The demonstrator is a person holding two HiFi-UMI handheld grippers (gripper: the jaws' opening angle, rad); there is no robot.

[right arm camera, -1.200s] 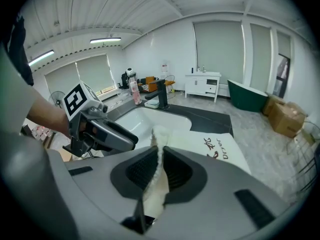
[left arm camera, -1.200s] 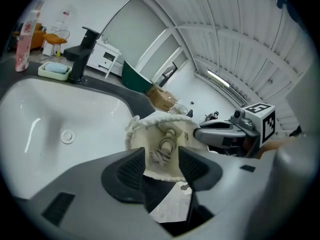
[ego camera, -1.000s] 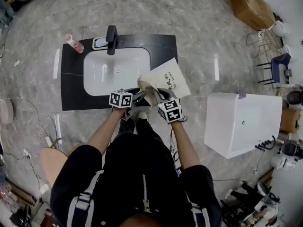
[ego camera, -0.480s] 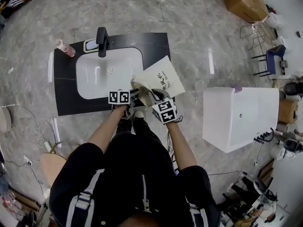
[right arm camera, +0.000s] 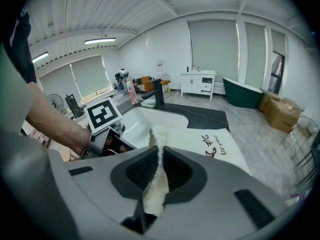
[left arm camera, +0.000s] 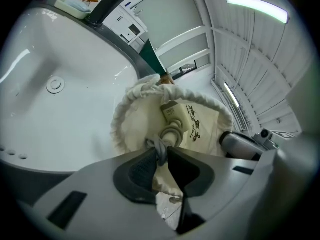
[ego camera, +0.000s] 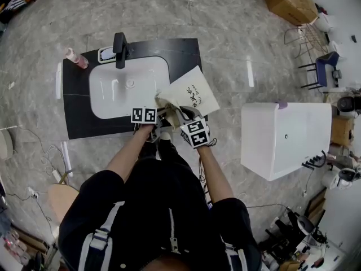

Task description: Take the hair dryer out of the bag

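Just right of the white sink (ego camera: pixel 121 86) on the black counter (ego camera: pixel 186 52), the left tool (left arm camera: pixel 163 152) has just been closing and now pinches the grey cord (left arm camera: pixel 172 133) of the hair dryer (left arm camera: pixel 173 113). The dryer lies inside the open drawstring bag (left arm camera: pixel 132 129). The right tool (right arm camera: pixel 159 152) is clamped tight on the bag's rim.

Cream bag (ego camera: pixel 192 97) with black lettering, white basin (ego camera: pixel 121 89) in black counter (ego camera: pixel 186 52); grey veined floor (ego camera: pixel 225 16)
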